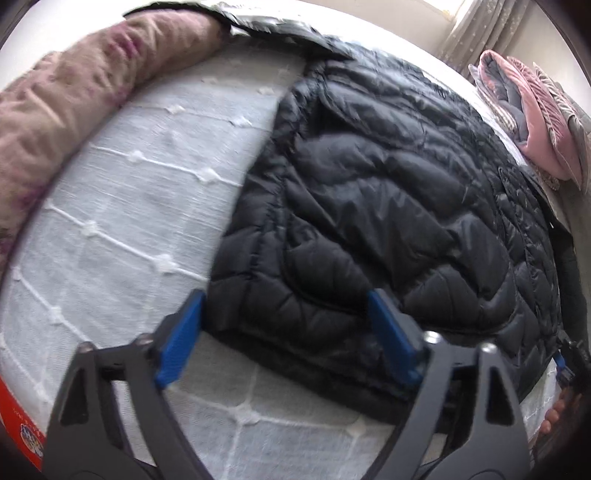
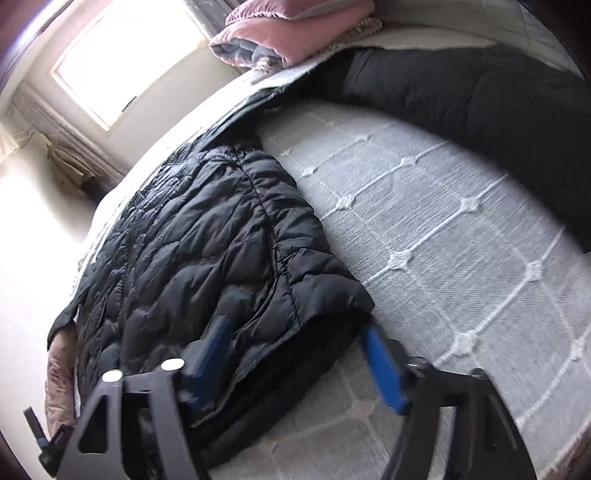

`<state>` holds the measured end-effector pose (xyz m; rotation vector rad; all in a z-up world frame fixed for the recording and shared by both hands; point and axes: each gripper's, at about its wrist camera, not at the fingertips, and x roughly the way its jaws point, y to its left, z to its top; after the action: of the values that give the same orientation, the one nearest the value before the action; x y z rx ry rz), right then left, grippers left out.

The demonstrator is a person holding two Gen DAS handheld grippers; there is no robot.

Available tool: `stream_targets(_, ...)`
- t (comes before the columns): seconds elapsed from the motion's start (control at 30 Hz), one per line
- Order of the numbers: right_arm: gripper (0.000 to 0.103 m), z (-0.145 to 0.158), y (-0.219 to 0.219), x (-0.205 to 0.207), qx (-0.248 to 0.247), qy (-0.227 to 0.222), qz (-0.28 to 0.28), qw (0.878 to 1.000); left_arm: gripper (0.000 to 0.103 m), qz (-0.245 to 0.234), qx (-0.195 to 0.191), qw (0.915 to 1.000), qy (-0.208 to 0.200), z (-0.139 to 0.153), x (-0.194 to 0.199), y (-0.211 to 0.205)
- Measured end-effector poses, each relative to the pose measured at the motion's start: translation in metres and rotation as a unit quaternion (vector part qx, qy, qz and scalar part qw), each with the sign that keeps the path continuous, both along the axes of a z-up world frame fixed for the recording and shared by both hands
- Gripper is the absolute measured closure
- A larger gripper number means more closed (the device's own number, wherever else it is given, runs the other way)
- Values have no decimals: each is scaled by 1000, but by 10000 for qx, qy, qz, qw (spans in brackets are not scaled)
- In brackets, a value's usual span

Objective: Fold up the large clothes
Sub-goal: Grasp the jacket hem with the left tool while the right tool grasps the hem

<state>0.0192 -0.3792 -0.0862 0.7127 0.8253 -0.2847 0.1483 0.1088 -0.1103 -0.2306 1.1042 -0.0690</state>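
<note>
A black quilted puffer jacket (image 1: 388,206) lies folded on a white bedspread (image 1: 140,192); it also shows in the right wrist view (image 2: 192,251). My left gripper (image 1: 286,308) is open, its blue pads on either side of the jacket's near left corner, just above it. My right gripper (image 2: 295,339) is open, with the jacket's near right corner between its blue pads. Neither gripper is shut on the fabric.
A pink-beige rolled duvet (image 1: 66,96) lies along the left side of the bed. Folded pink and grey blankets (image 1: 535,110) sit at the far end, also seen in the right wrist view (image 2: 291,29). A dark pillow or bolster (image 2: 498,122) lies along the right. A window (image 2: 129,55) is behind.
</note>
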Motion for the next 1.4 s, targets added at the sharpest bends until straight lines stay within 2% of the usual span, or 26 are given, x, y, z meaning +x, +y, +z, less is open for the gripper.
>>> stream_targets(0.03,61,-3,-1,3,16,3,-4,10000,20,-4,-5,10000,37,-3,1,-1)
stream_targets(0.07,74,-7,-2,6,12,34,13,10000,29,-28,1,10000,-7,-1,0,-2)
stream_targets(0.1,80,-10,-2,8,46,53,46,10000,37,-90,-37,9999,-50,0,-1,-3)
stream_targets(0.17,92,-12,-6,6,153,-11,58,9999,73,-167,-251,9995,-92,5,-4,1)
stream_targets(0.23,95,-7,-9,-1,55,-142,27,9999,86,-113,-463,9988,-99,9,-7,7)
stream_targets(0.27,97,-4,-11,-5,-17,-163,-11,9999,89,-97,-473,9988,-112,11,-10,8)
stream_targets(0.43,98,22,-7,-15,-383,-242,-62,9990,92,-240,-376,9986,-284,23,-23,4)
stream_targets(0.53,99,36,-4,-26,-645,-283,-106,9975,92,-343,-349,9985,-237,26,-26,5)
stream_targets(0.63,102,42,-7,-38,-743,-235,-322,9964,92,-412,-191,9987,-239,24,-29,8)
stream_targets(0.7,102,45,-4,-42,-1044,-159,-433,9935,92,-393,-128,9988,-243,23,-28,10)
stream_targets(0.8,100,41,-7,-41,-755,-266,-93,9967,92,-317,-194,9991,-218,21,-26,15)
stream_targets(0.9,97,37,-14,-40,-510,-285,-73,9983,92,-329,-269,9987,-268,23,-25,12)
stream_targets(0.93,92,35,-17,-40,-418,-285,-105,9987,90,-338,-323,9985,-296,23,-28,11)
stream_targets(1.03,88,24,-24,-33,-81,-285,-182,9994,82,-224,-512,9983,-176,20,-29,19)
stream_targets(1.13,86,8,-25,-27,272,-188,-188,9993,81,-161,-776,9968,-38,15,-26,23)
stream_targets(1.2,77,0,-23,-21,375,-142,-137,9991,81,-174,-737,9971,-15,14,-25,22)
stream_targets(1.23,66,-5,-23,-16,415,-73,-145,9990,81,-181,-719,9973,5,13,-25,21)
stream_targets(1.27,51,-8,-23,-13,454,-54,-159,9988,81,-181,-712,9973,12,11,-25,21)
stream_targets(1.33,44,-11,-23,-12,604,-214,-142,9978,81,-192,-686,9975,6,10,-24,20)
stream_targets(1.4,44,-12,-22,-11,543,-260,-186,9980,81,-169,-673,9976,-1,8,-24,19)
